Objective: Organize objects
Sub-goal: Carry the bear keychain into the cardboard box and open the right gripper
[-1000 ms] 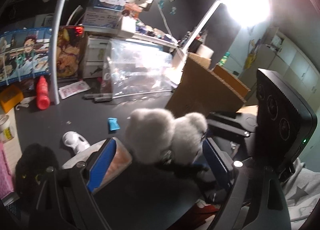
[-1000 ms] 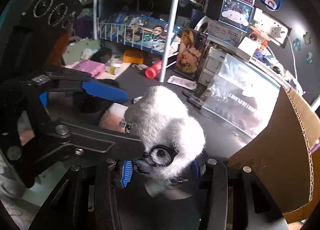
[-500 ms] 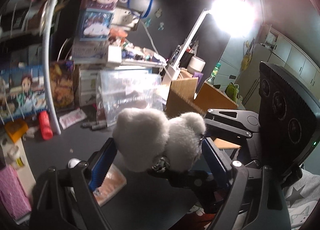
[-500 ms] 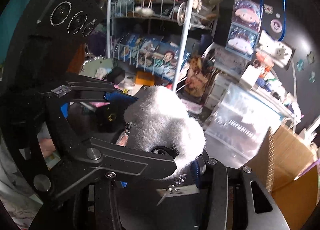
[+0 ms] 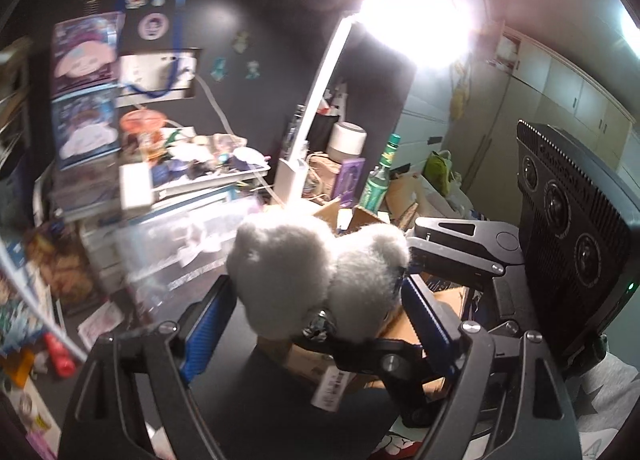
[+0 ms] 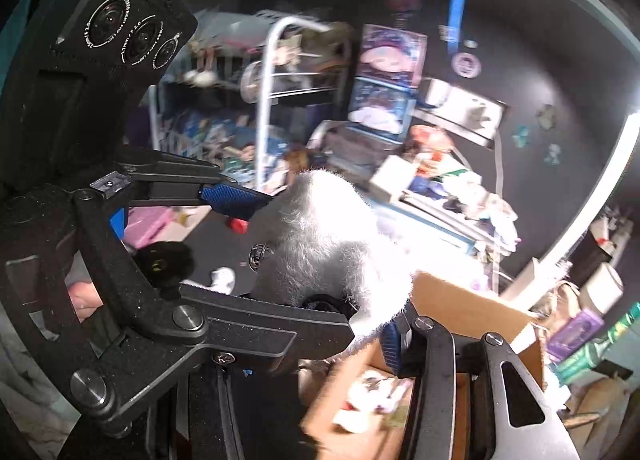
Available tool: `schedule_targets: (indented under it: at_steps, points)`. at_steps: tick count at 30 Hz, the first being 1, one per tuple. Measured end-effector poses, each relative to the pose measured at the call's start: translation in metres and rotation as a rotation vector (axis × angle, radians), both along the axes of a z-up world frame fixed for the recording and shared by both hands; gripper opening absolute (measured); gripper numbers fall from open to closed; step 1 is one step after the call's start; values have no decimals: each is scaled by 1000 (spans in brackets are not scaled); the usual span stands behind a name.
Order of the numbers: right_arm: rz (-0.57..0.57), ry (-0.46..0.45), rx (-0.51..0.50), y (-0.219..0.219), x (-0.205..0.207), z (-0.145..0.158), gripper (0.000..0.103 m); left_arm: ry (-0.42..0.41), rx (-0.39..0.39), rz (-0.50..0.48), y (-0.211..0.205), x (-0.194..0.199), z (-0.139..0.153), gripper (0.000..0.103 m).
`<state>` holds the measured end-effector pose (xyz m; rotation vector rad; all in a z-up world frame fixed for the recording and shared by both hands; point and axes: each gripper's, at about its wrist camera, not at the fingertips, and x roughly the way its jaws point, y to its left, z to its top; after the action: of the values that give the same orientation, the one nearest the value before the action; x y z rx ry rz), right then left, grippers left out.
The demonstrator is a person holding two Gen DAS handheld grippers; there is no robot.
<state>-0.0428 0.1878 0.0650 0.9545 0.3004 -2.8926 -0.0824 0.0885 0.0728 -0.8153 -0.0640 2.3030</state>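
A fluffy white plush toy (image 5: 316,272) with a metal clasp is held up in the air. My left gripper (image 5: 316,312) stands with its blue-padded fingers (image 5: 208,324) wide on either side of the plush. My right gripper (image 6: 352,324) is shut on the plush (image 6: 332,244) low down. An open cardboard box (image 6: 452,308) sits just below and to the right of the plush, with small white items inside. The box also shows behind the plush in the left wrist view (image 5: 360,219).
A lit white desk lamp (image 5: 320,99) stands behind the box. A clear plastic bag (image 5: 180,252) leans at the left. A wire shelf (image 6: 272,99) with boxes and posters fills the back. A red bottle (image 5: 60,356) and a black plush (image 6: 164,260) lie on the dark desk.
Both grippers have risen and swung right with the plush. The cardboard box now lies below the plush. The view is blurred by motion.
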Motion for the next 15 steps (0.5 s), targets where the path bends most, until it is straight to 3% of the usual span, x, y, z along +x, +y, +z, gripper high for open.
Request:
schedule_targets:
  at_steps: [15]
  points:
    - [-99, -125, -61, 78, 3, -30, 43, -130, -55, -75, 68, -48, -36, 82]
